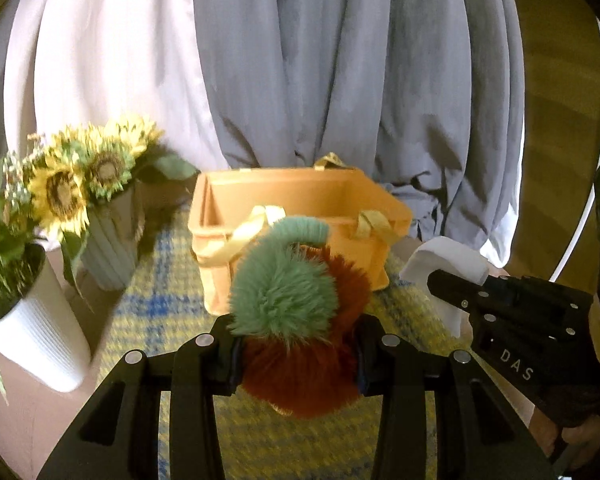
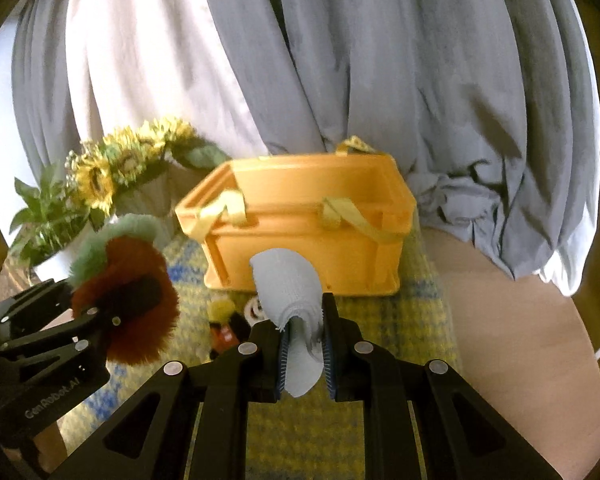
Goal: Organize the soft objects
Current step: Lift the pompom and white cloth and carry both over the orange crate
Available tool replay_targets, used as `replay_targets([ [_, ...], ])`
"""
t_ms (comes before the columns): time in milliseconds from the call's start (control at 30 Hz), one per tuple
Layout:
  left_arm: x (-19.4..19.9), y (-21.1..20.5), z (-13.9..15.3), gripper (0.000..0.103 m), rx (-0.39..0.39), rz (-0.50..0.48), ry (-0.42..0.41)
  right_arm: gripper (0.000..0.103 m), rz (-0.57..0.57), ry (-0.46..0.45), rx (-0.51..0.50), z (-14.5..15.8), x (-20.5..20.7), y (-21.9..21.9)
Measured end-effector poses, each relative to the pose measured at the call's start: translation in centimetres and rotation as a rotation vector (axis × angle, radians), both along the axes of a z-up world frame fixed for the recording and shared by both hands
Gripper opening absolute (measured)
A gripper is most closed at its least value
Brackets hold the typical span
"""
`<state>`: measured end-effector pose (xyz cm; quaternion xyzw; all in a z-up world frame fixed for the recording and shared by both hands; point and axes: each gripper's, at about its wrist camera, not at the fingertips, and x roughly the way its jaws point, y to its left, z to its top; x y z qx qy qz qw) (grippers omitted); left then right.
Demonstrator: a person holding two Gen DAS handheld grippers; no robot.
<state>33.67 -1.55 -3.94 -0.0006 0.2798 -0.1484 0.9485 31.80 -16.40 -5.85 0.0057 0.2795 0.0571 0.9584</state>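
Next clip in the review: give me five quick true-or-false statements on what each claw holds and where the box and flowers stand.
1. The left claw grips a furry green and rust-brown toy. True.
2. The right claw is empty. False: it is shut on a pale blue-grey cloth.
3. The orange box stands on the yellow and blue checked mat. True.
4. The toy already lies inside the box. False: it is held in front of the box, in the claw.
5. The sunflowers stand to the right of the box. False: they are to its left, beside a white ribbed pot with a green plant.
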Motion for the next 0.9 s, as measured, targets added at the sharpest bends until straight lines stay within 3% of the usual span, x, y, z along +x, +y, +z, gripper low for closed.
replay_targets([
  [333,1.4,1.5,3.1,0.040,0.017,-0.001,-0.104,0.016,0.004,-0.093,-0.004,3.0,1.7,1.6],
  [900,5.0,2.3,6.7,0.040,0.025,-0.029,-0.232,0.016,-0.003,-0.171,0.010,6.1,5.2,2.7],
])
